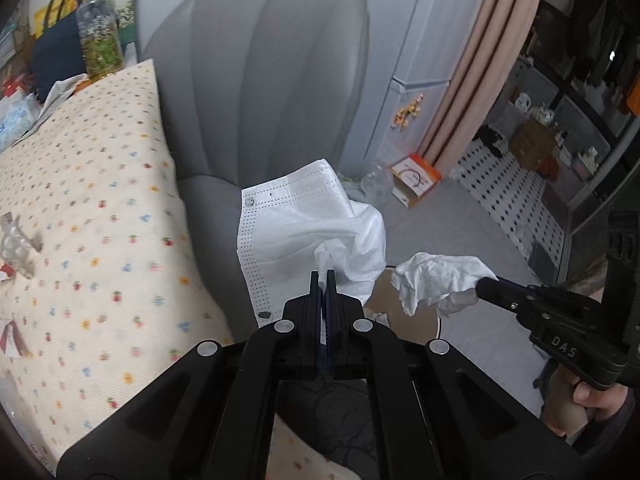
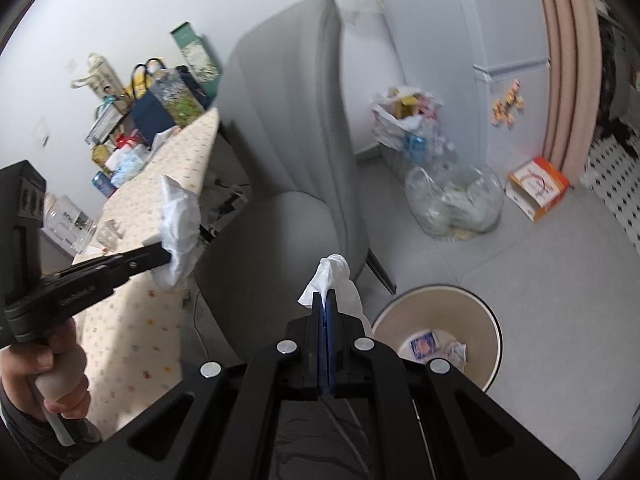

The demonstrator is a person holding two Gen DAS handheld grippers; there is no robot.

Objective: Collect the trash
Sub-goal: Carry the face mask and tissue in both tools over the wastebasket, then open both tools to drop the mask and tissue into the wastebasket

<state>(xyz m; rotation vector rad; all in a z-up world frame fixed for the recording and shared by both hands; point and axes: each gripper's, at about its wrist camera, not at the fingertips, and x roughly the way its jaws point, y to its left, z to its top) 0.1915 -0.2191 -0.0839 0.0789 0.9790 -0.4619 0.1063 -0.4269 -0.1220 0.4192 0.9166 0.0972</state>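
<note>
My left gripper (image 1: 323, 276) is shut on a white face mask (image 1: 304, 224) that hangs bunched in front of the grey chair (image 1: 260, 80). The same gripper (image 2: 162, 250) shows at the left of the right wrist view with the mask (image 2: 180, 232) in its tips. My right gripper (image 2: 326, 298) is shut on a crumpled white tissue (image 2: 332, 276); in the left wrist view it (image 1: 482, 282) comes in from the right holding that tissue (image 1: 436, 280). A beige round waste bin (image 2: 472, 312) stands on the floor just right of and below the right gripper, with wrappers inside; its rim (image 1: 384, 292) shows behind the mask.
A table with a dotted cloth (image 1: 80, 220) lies to the left, with bags and bottles at its far end. A clear bag of plastic bottles (image 2: 456, 200), a white rubbish bag (image 2: 404, 120) and an orange-white box (image 2: 538, 188) sit on the grey floor by the wall. A pink curtain (image 2: 572, 60) hangs at the right.
</note>
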